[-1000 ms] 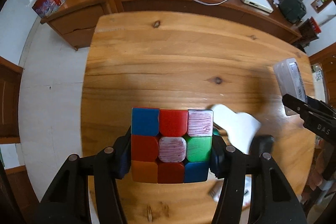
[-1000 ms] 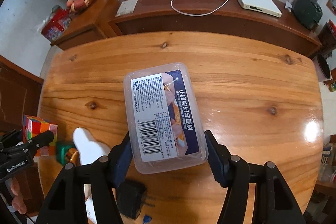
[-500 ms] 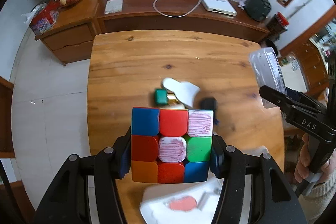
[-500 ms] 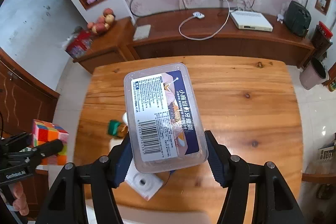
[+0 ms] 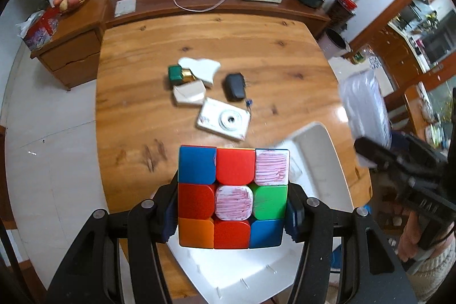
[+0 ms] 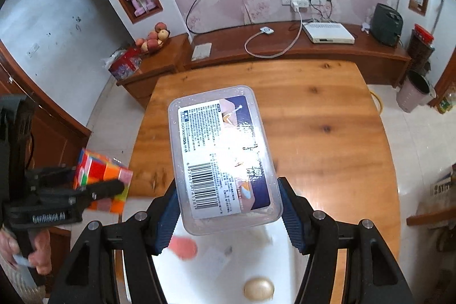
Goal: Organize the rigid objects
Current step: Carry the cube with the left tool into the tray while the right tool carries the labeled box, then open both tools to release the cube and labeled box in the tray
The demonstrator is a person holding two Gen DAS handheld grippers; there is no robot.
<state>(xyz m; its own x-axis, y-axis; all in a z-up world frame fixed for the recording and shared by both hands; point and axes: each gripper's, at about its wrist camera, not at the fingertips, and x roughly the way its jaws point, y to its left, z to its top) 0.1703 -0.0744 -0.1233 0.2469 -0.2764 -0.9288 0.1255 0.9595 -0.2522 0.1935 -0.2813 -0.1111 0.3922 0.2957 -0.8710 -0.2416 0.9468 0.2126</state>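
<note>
Wooden desk [image 5: 136, 81] lies below both loads. Left gripper [image 5: 232, 205] is clamped on the cube [image 5: 232, 197], right gripper [image 6: 228, 214] on the box [image 6: 222, 155], both aloft over the white tray [image 5: 322, 170]. Risk: the smooth box may slip, or either drop knock tray contents.

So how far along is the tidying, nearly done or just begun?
Partway, I'd say. A pink piece and a gold egg already lie in the white tray. In hand: the left gripper clamps a puzzle cube, the right gripper a clear box. On the table remain a camera, black pouch and green box.
</note>
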